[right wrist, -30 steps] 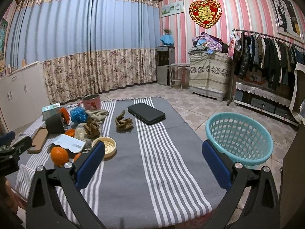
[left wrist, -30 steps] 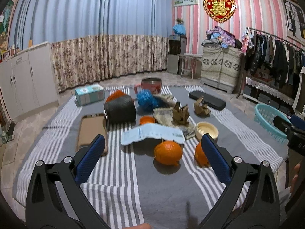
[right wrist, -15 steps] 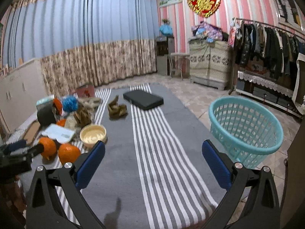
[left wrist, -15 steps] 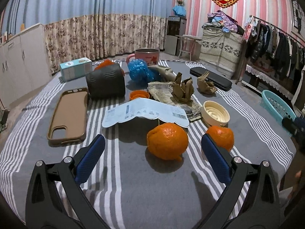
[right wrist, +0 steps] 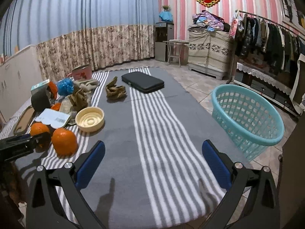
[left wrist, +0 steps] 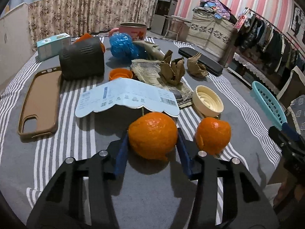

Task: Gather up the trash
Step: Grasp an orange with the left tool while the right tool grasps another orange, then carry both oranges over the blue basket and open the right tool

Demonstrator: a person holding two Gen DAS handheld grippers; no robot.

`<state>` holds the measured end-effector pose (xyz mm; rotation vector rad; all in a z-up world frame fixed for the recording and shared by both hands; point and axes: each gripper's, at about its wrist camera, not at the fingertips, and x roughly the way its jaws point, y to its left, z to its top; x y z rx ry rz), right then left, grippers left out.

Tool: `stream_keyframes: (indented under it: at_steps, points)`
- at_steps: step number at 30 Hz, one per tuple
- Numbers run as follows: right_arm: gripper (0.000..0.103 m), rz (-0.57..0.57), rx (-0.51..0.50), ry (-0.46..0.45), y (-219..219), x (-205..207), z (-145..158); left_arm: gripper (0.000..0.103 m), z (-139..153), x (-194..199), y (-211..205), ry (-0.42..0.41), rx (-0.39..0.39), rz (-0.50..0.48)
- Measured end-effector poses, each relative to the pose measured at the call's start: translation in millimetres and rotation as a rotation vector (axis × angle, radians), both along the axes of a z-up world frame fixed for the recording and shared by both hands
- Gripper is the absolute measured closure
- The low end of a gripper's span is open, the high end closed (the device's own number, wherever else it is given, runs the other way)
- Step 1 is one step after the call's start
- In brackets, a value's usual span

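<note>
grippers: your left gripper point(left wrist: 152, 143) has its blue pads against both sides of the larger orange peel point(left wrist: 152, 134), pinching it just above the table point(right wrist: 122, 148) at the near left edge. the second orange peel point(left wrist: 213, 135) sits just beside it on the right, apart from the pads. your right gripper point(right wrist: 152, 164) hangs over the near middle of the table with its jaws spread wide and nothing between them.

room to move: the striped cloth from the near edge up the middle and right side is bare as far as the black case point(right wrist: 143, 82) near the far edge. the clutter keeps to the left half: cream lid point(right wrist: 90, 118), brown paper wads point(left wrist: 172, 70), blue plastic bag point(left wrist: 122, 45), phone case point(left wrist: 39, 103), dark speaker point(left wrist: 82, 59). the teal basket point(right wrist: 247, 118) stands on the floor just off the right edge.

writing: the pale blue card point(left wrist: 125, 99) behind the held peel carries a barcode and small print too fine to read. the tissue box point(left wrist: 53, 45) print is also unreadable.
</note>
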<state>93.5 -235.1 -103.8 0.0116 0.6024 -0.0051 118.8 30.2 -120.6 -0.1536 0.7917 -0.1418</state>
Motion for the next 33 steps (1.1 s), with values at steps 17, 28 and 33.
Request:
stream_keyframes:
  at_steps: [17, 28, 33]
  points:
    - [0.004, 0.214, 0.015, 0.069, 97.7, 18.2, 0.9, 0.06, 32.2, -41.9, 63.1, -0.112, 0.038, 0.082]
    - [0.035, 0.256, 0.026, 0.175, 121.4, 45.1, -14.0, 0.06, 32.1, -38.8, 81.7, -0.132, 0.039, 0.104]
    - [0.055, 0.299, 0.043, 0.188, 124.1, 41.8, -17.8, 0.06, 33.9, -38.1, 83.6, -0.137, 0.04, 0.105]
